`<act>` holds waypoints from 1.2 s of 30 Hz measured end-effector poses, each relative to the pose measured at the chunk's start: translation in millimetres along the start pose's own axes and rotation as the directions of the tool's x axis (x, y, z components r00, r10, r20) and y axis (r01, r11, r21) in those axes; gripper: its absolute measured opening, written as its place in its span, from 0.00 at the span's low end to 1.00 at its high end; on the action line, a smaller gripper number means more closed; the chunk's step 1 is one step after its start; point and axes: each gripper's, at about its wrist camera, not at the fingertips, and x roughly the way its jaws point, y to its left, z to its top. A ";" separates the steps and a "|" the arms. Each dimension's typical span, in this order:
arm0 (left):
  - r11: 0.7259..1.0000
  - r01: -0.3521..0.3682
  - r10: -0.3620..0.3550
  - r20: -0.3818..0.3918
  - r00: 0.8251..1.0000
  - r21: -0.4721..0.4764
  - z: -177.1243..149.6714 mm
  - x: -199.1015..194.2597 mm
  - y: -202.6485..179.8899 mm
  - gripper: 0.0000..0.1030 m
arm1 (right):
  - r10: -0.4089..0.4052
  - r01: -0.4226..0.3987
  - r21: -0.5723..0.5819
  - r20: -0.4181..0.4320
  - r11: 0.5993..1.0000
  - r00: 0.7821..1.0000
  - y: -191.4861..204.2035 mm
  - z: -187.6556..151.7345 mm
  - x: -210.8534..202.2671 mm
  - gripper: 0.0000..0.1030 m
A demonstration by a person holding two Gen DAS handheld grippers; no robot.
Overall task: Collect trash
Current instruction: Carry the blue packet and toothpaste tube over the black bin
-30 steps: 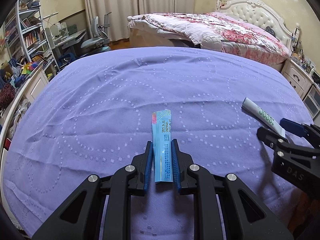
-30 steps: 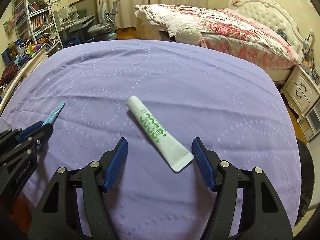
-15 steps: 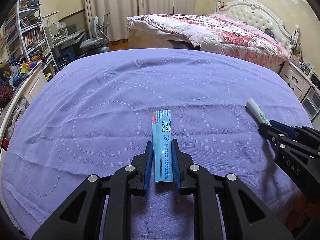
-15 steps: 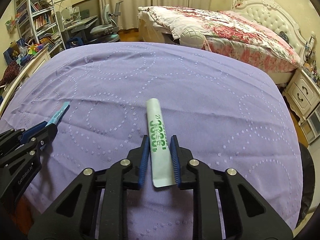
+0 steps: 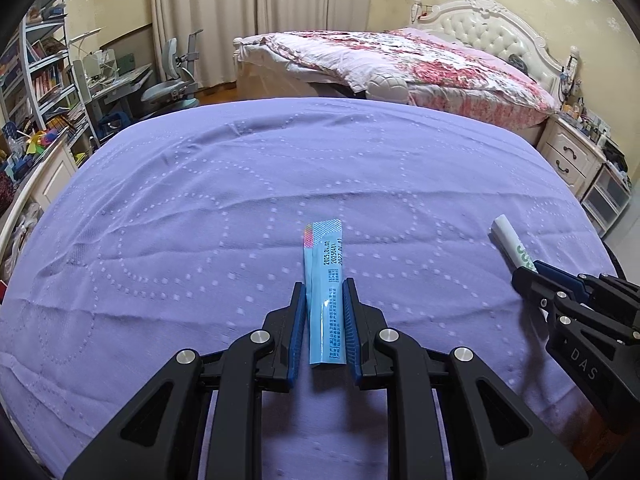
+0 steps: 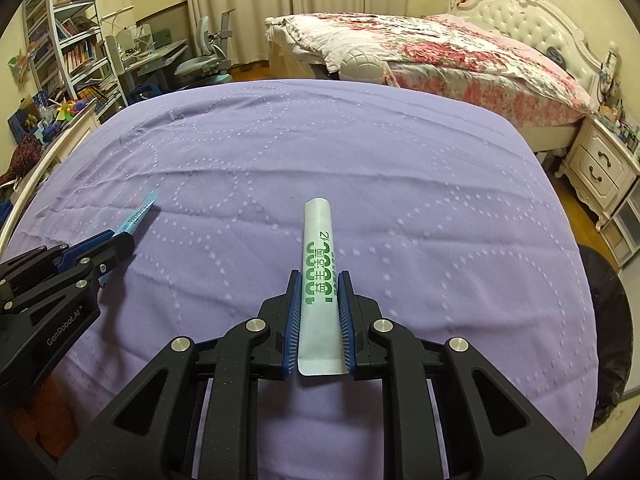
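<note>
My left gripper (image 5: pixel 323 285) is shut on a light blue sachet (image 5: pixel 324 280) with printed dates, held above the purple cloth (image 5: pixel 240 184). My right gripper (image 6: pixel 319 276) is shut on a white sachet with green lettering (image 6: pixel 318 264), which points forward. The right gripper with the white sachet (image 5: pixel 512 246) shows at the right edge of the left wrist view. The left gripper with the blue sachet (image 6: pixel 138 214) shows at the left of the right wrist view. Both sachets are lifted off the cloth.
The purple cloth (image 6: pixel 400 184) covers a wide surface. A dark bin (image 6: pixel 608 328) sits beyond its right edge. A bed with floral bedding (image 5: pixel 420 64), a white nightstand (image 5: pixel 572 156), a desk with chair (image 5: pixel 168 88) and bookshelves (image 5: pixel 36 80) stand behind.
My right gripper shut on the white sachet, turned it to point forward and lifted it off the cloth. My left gripper kept its hold on the blue sachet and rose a little.
</note>
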 end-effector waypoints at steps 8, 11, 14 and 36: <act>0.999 0.036 -0.036 0.000 0.999 0.035 -5.5 -4.1 -30.6 0.19 | -0.036 0.035 0.073 0.020 0.997 0.999 -30.2 -22.7 -23.1 0.17; 0.997 0.052 -0.052 0.003 0.999 0.052 -7.4 -5.9 -46.0 0.19 | -0.068 0.064 0.093 0.037 0.994 0.997 -42.0 -28.7 -33.1 0.17; 0.995 0.070 -0.070 0.004 0.998 0.071 -9.5 -7.3 -61.7 0.19 | -0.090 0.084 0.115 0.049 0.990 0.995 -53.6 -35.0 -41.6 0.17; 0.946 0.198 -0.210 0.019 0.978 0.258 -8.4 -16.7 -195.8 0.19 | -0.263 0.222 0.335 0.080 0.916 0.962 -164.6 -75.0 -85.5 0.17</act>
